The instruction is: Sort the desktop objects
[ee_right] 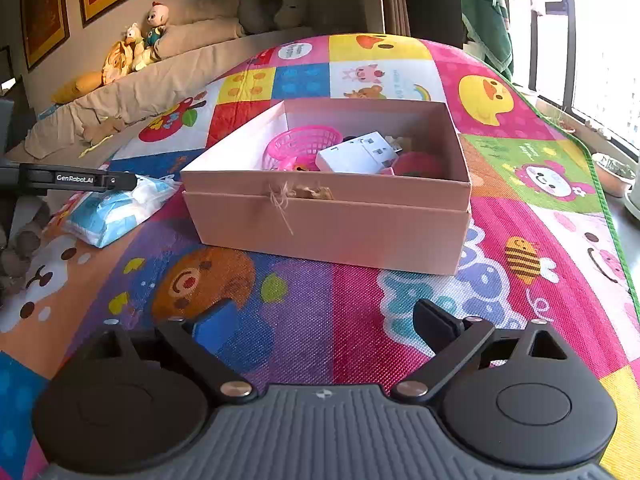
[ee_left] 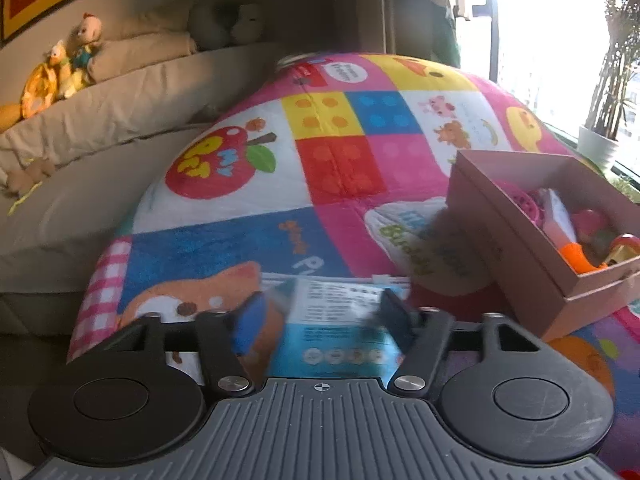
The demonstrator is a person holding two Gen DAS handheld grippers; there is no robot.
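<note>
A blue-and-white wipes packet (ee_left: 336,344) sits between the pads of my left gripper (ee_left: 322,316), which is shut on it. The right wrist view shows that packet (ee_right: 116,208) at the left, just left of the box, with the left gripper's finger (ee_right: 80,179) over it. I cannot tell whether it is off the mat. The pink cardboard box (ee_right: 328,224) stands open in the middle of the mat and holds a pink basket (ee_right: 304,144), a white plug adapter (ee_right: 356,154) and other small items. My right gripper (ee_right: 324,328) is open over the mat in front of the box, with nothing in it.
A colourful play mat (ee_right: 400,320) covers the surface. A beige sofa (ee_left: 120,100) with plush toys (ee_left: 80,52) runs along the left and back. Plant pots (ee_right: 616,176) and a window ledge line the right edge. In the left wrist view the box (ee_left: 520,264) is at the right.
</note>
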